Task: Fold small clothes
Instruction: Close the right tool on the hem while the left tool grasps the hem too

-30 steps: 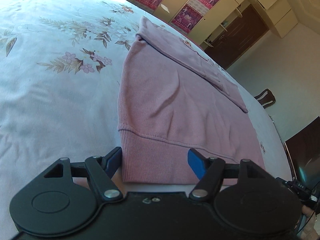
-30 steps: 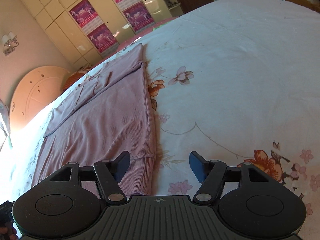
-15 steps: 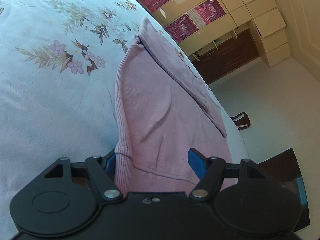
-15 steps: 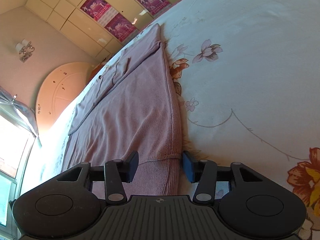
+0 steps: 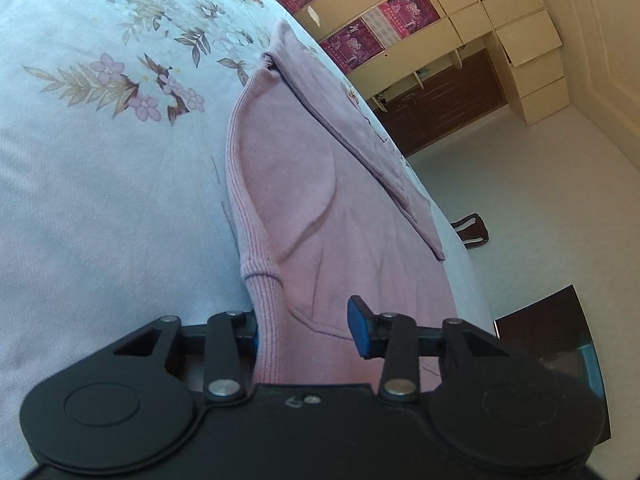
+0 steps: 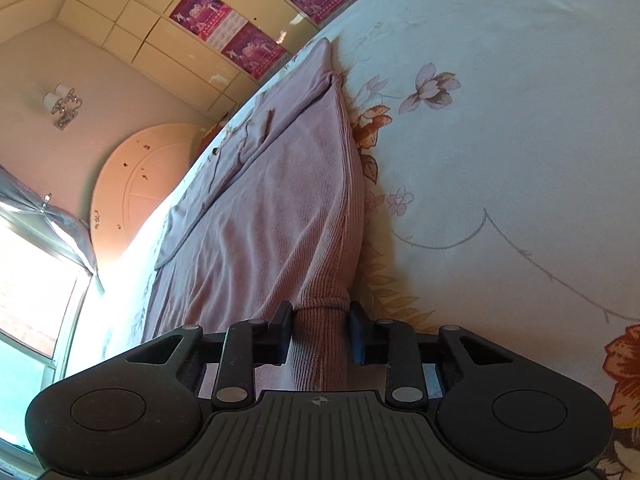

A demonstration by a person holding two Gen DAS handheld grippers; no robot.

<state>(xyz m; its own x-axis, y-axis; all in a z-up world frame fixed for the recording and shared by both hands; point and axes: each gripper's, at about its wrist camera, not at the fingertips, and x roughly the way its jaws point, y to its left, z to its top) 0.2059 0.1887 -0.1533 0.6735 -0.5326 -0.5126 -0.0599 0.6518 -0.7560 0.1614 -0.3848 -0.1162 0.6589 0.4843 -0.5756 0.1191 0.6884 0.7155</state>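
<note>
Sweater (image 5: 304,200): pink ribbed knit we saw flat on the floral bedsheet (image 5: 100,184).
Left gripper (image 5: 306,328): closing, hem corner bunched between.
Right gripper (image 6: 320,332): closing, pinched the other corner.

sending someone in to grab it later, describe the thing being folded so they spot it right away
Start at the big bed with the pale floral sheet. Lying flat along its near edge is a pink ribbed sweater, its two hem corners pinched by the left gripper and the right gripper. It is the only plain, unpatterned fabric on the flowered bedding, with a ribbed hem band.
</note>
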